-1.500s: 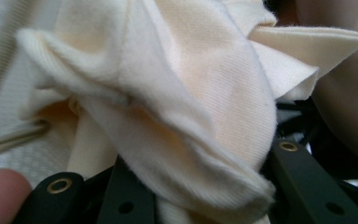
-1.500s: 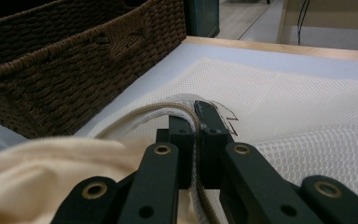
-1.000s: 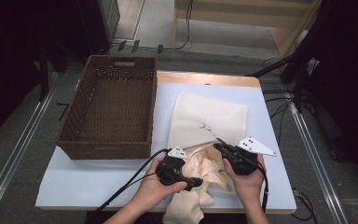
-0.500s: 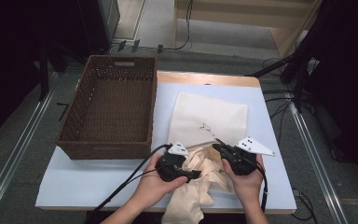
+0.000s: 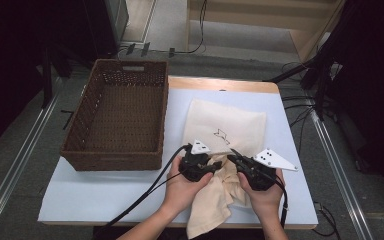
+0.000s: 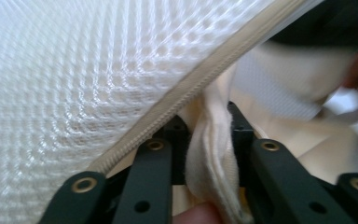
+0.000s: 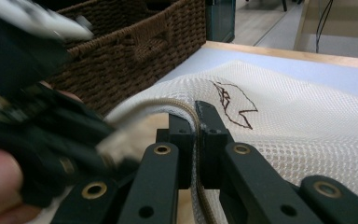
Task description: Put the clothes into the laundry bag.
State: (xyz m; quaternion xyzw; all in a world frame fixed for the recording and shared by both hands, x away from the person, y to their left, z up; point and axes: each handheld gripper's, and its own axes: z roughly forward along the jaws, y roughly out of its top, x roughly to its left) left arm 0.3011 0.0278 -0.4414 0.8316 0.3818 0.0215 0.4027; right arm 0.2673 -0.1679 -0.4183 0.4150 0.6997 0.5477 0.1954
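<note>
On your counter the basket sits at the left, the mesh bag just right of it, and the cloth spills over the near edge between your 2 hands.

No readable text, labels or numbers; the mesh bag bears a dark line-drawn mark, not letters.

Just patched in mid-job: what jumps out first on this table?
Both grippers meet at the near edge over a cream mesh bag: the right gripper is clamped on its zipper edge, while the left gripper pinches a bunched cream cloth at the bag's mouth. A large brown wicker basket sits at the left.
</note>
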